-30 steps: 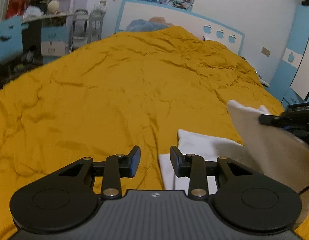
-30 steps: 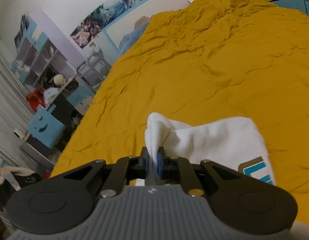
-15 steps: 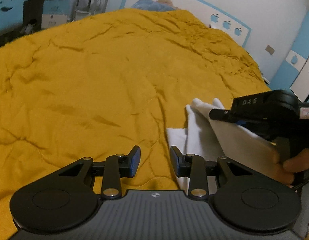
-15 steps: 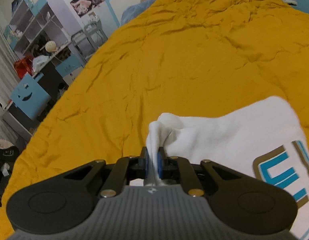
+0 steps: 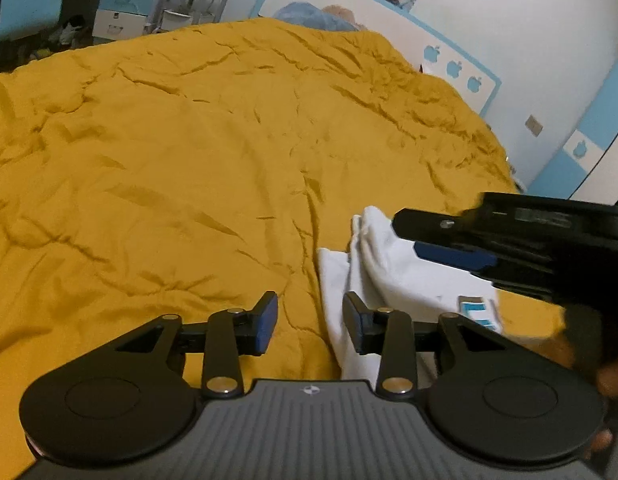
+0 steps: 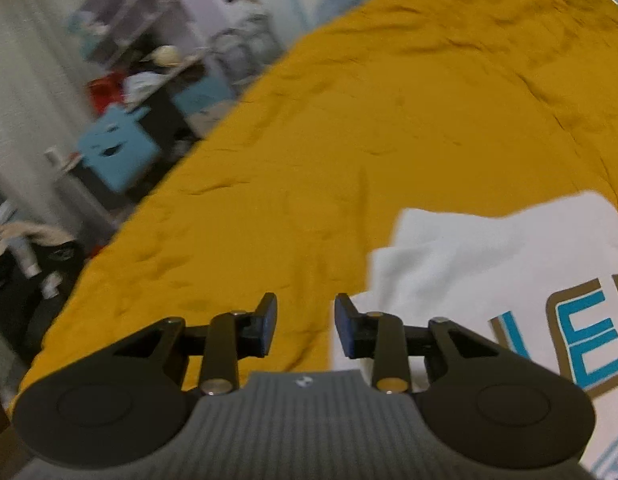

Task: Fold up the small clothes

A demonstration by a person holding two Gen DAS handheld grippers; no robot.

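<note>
On the mustard bedspread (image 5: 189, 160), lower right of frame, lies a half-folded white garment (image 6: 489, 272).
Right gripper (image 6: 305, 326) opens, nothing between; left gripper (image 5: 309, 322) widens, empty, beside the cloth's edge, likely for the next fold.

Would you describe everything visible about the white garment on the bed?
The white garment looks like soft knit cotton, with blue block letters outlined in tan on its front. It lies on the mustard bedspread, partly folded, one layer doubled over another with stepped edges along its left side; the left wrist view shows a bunched ridge there. The right gripper is opening, with nothing between its jaws, its right finger over the cloth's edge. The left gripper is also opening beside that edge, nothing between its jaws.
</note>
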